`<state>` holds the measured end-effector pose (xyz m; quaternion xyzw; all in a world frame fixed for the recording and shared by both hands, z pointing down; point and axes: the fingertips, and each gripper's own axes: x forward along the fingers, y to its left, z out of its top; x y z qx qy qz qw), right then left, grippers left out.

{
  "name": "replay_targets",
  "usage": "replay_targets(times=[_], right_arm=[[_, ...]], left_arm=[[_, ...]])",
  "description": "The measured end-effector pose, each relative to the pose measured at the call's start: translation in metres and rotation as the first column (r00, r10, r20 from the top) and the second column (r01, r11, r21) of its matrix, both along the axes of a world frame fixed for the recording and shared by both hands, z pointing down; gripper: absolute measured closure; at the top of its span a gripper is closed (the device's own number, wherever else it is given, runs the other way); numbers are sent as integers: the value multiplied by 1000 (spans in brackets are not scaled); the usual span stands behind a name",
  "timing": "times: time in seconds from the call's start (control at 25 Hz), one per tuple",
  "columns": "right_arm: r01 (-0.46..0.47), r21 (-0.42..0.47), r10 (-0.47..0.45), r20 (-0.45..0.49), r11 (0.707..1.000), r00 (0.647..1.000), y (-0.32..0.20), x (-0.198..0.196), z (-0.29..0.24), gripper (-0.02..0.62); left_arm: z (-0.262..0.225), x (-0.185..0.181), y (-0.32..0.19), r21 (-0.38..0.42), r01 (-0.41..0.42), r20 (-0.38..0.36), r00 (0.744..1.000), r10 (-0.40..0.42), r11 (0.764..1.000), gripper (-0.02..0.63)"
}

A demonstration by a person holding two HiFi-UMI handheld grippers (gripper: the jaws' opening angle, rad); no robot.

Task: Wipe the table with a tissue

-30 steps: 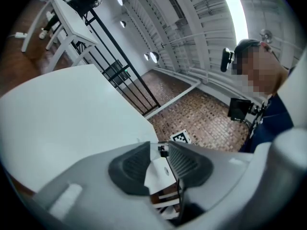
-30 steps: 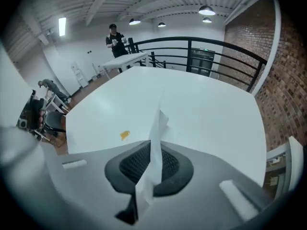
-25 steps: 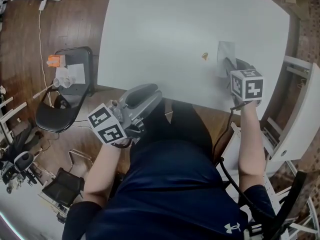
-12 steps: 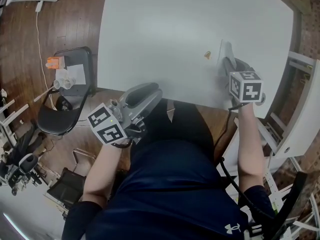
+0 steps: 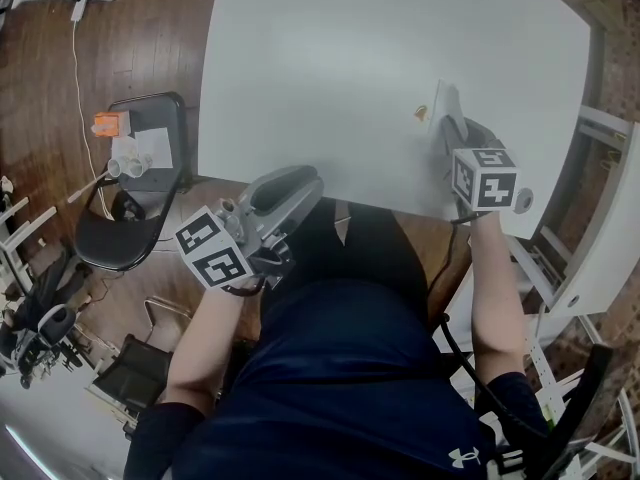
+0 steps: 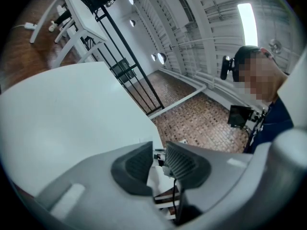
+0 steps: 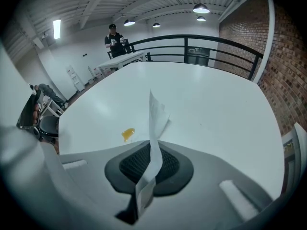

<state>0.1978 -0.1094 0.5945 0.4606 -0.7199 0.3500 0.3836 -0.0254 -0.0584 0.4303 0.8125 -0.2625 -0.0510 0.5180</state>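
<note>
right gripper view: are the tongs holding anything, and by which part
The right tongs are shut on the tissue, pinching it near one end. The rest of the sheet stands up past the pads, over the table.

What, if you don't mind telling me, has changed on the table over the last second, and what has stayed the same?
The right tool, shut on the tissue, has edged it left, closer to the orange spot; the gap between them looks narrower. The left tool has its jaws closing, with nothing between them. Unchanged: the right tool's grip, the spot's place on the table, and the left tool waiting at the table's near edge.
</note>
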Motion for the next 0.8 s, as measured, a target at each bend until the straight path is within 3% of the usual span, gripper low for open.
replay_targets(times=[0.8], right_arm=[[24,-9,-24,10,1000,1000,-5,-43,2,583]], left_arm=[[-1,-30,-6,-13,33,-19,999,-34,999,523]])
